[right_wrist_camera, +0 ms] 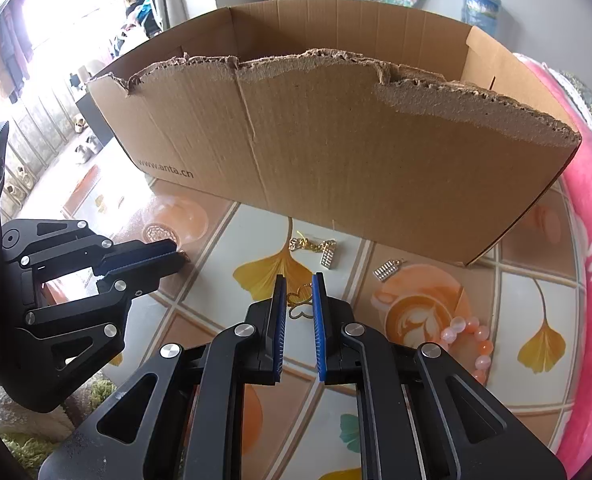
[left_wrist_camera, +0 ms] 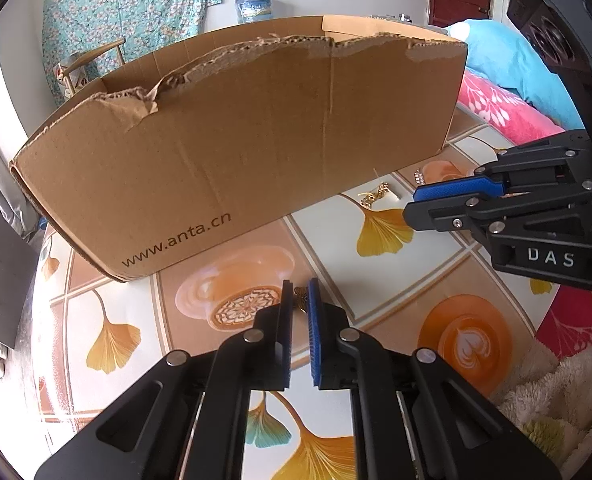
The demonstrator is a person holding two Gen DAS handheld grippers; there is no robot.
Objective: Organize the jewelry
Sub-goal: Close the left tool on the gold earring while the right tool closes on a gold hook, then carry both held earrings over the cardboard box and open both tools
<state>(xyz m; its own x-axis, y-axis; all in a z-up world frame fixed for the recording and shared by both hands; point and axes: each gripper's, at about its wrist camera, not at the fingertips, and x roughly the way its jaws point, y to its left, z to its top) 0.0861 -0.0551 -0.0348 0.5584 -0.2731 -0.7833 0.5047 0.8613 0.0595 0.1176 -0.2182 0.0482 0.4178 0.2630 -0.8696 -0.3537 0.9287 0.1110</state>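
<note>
A torn-edged cardboard box [left_wrist_camera: 236,140] [right_wrist_camera: 335,152] stands on the patterned table. My left gripper [left_wrist_camera: 299,292] [right_wrist_camera: 180,257] is low over the table in front of it, shut on a small gold piece [left_wrist_camera: 300,297] that shows between its pads. My right gripper [right_wrist_camera: 299,282] [left_wrist_camera: 409,205] sits to its right, shut on a gold butterfly-outline pendant [right_wrist_camera: 299,307]. A gold chain [right_wrist_camera: 307,245] [left_wrist_camera: 375,196] with a silver charm [right_wrist_camera: 327,258] lies near the box. Another silver charm [right_wrist_camera: 385,270] [left_wrist_camera: 417,177] and a pink bead bracelet [right_wrist_camera: 473,340] lie further right.
The tablecloth [right_wrist_camera: 224,304] shows ginkgo leaves and coffee cups. A pink blanket [right_wrist_camera: 591,240] borders the table on the right and a fluffy cloth [left_wrist_camera: 555,392] lies at the near edge. A dark flat board [left_wrist_camera: 0,280] sits off the table's left side.
</note>
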